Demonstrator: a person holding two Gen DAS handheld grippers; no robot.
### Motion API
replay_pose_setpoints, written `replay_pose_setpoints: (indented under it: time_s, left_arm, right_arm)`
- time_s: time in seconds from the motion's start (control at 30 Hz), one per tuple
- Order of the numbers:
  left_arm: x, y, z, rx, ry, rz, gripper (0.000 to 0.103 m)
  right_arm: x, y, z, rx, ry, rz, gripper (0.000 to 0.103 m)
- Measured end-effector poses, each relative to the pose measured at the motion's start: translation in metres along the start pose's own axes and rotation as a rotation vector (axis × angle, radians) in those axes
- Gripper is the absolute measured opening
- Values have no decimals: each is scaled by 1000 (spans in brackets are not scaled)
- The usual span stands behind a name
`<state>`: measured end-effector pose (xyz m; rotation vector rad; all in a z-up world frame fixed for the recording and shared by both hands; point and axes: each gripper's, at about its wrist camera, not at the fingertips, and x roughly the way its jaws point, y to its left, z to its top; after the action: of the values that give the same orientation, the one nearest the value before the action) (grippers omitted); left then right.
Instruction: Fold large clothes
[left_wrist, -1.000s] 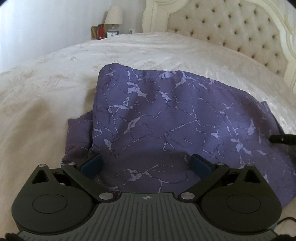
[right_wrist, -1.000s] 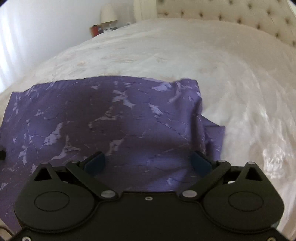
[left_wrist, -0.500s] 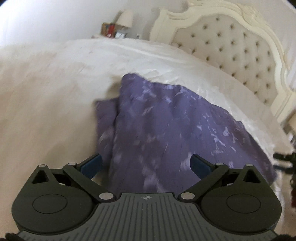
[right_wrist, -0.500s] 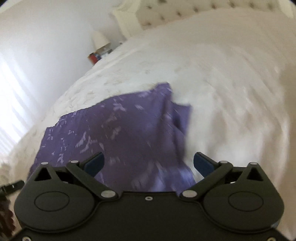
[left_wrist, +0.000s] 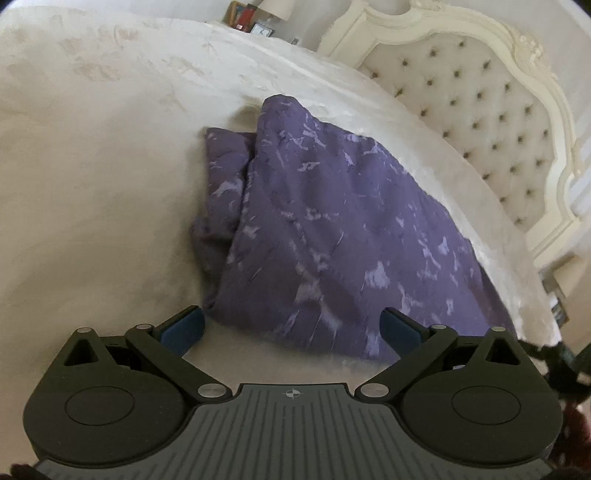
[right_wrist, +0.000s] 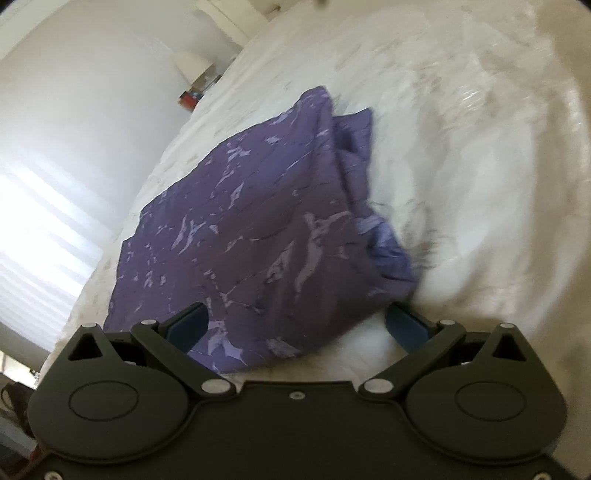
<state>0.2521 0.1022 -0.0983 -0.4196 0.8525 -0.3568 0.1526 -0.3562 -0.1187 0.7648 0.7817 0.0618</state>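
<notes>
cream bed (left_wrist: 92, 192) carries the folded purple garment (left_wrist: 332, 236), lying flat. left gripper (left_wrist: 291, 328) and right gripper (right_wrist: 297, 325) both spread wide above its near edge, holding nothing.

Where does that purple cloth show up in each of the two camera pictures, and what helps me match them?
Left wrist view: the purple cloth lies mid-picture on the white bedspread, running right, just past the open left gripper.
Right wrist view: the cloth sits centre-left, just past the open right gripper.
Shared landmark: the bedside lamp, top centre in the left view, upper left in the right.
</notes>
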Motion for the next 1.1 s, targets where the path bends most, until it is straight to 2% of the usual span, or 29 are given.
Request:
replay_pose_setpoints:
  time_s: [0.3, 0.53, 0.6, 0.63, 0.67, 0.7, 0.77, 0.87, 0.97, 1.1]
  left_arm:
    - [33, -2, 17, -16, -8, -6, 103]
    - [36, -4, 22, -30, -10, 3, 102]
    - [33, -3, 22, -39, -17, 2, 82]
    - [29, -2, 22, -41, -31, -5, 51]
    - [28, 0, 21, -52, -25, -41, 33]
    - [28, -1, 20, -65, -20, -58, 32]
    - [23, -12, 20, -32, -30, -36, 27]
    - [12, -21, 21, -19, -42, -38, 25]
    - [-7, -21, 20, -50, -42, -80, 24]
    - [-38, -23, 6, -28, -13, -102, 24]
  right_arm:
    - [22, -9, 9, 78, -30, 67, 103]
    - [28, -12, 14, 97, -71, 97, 103]
    - [28, -11, 14, 84, -64, 94, 103]
    - [28, -9, 14, 71, -62, 87, 98]
    - [27, -7, 14, 54, -58, 65, 81]
    - [27, -5, 14, 33, -48, 44, 72]
    - [25, -5, 14, 40, -23, 62, 54]
    - [18, 4, 14, 37, -16, 51, 42]
    - [4, 12, 11, 30, -14, 51, 36]
    - [-19, 15, -1, 29, 30, 57, 35]
